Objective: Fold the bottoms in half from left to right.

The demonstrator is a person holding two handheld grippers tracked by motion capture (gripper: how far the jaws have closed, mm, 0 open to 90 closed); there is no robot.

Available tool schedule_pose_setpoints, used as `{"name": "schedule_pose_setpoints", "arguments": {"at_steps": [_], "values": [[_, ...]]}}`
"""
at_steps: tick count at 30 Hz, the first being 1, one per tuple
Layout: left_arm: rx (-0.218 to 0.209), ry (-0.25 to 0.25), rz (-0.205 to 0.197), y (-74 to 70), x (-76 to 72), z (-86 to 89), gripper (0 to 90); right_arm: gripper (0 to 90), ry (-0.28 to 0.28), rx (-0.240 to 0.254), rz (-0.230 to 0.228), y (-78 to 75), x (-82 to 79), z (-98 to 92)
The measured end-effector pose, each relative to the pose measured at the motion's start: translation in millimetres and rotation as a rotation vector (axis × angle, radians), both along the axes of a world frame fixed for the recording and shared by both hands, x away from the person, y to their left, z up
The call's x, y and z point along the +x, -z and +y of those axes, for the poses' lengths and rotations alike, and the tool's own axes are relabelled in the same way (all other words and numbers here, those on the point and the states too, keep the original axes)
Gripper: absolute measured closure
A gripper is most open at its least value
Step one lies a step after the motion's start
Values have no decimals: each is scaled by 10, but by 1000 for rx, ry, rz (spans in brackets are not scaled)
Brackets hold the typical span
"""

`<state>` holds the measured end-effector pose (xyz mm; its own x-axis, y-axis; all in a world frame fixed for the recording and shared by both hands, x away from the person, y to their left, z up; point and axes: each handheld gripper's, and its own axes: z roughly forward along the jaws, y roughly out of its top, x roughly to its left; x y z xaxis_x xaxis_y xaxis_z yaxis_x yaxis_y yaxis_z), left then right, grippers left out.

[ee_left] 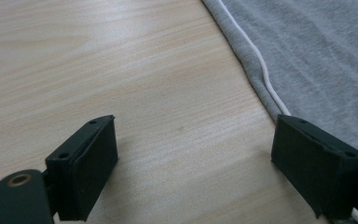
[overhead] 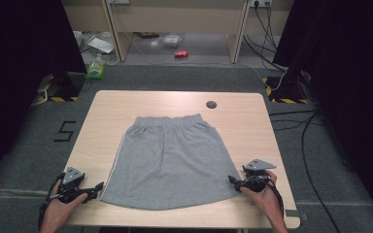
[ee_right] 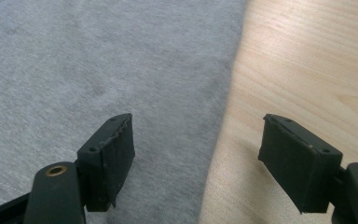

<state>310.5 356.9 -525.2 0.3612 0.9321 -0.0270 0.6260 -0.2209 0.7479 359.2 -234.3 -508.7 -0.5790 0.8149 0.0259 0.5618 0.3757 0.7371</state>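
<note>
— Watching your left gripper (ee_left: 193, 158): jaws apart, hanging at the side seam of the grey skirt (overhead: 167, 160), which lies flat mid-table (overhead: 126, 104).

— And my right gripper (ee_right: 198, 163)?

— Spread too, straddling the opposite edge. Close too shallow and you'd likely pinch one layer only, or drag the hem askew.

I see grey shorts (overhead: 167, 160) lying flat on the wooden table (overhead: 126, 104), the elastic waistband on the far side and the hem toward me. A thin white stripe (ee_left: 261, 70) runs along one side seam (it reaches my left gripper's (ee_left: 196, 163) right jaw). Its other side edge passes between the spread jaws of my right gripper (ee_right: 198, 161).
</note>
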Motion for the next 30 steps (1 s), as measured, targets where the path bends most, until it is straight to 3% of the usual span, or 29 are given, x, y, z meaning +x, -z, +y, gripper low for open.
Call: {"name": "schedule_pose_setpoints", "arguments": {"at_steps": [11,20,25,28,30], "values": [[0,4,2,-2,14,4,129,266,-1,-3,-4,-6,-2,-1],[-22,-21,7,-39,84,19,155,270,1,-4,-20,-31,-16,-4],[-60,-28,-7,-121,171,36,178,270,-2,0,-31,-47,-27,8],[-63,-36,-9,-148,266,37,190,271,-6,0,-41,-57,-31,15],[-88,-25,-4,-183,374,12,200,270,-6,-2,-36,-50,-36,23]]}}
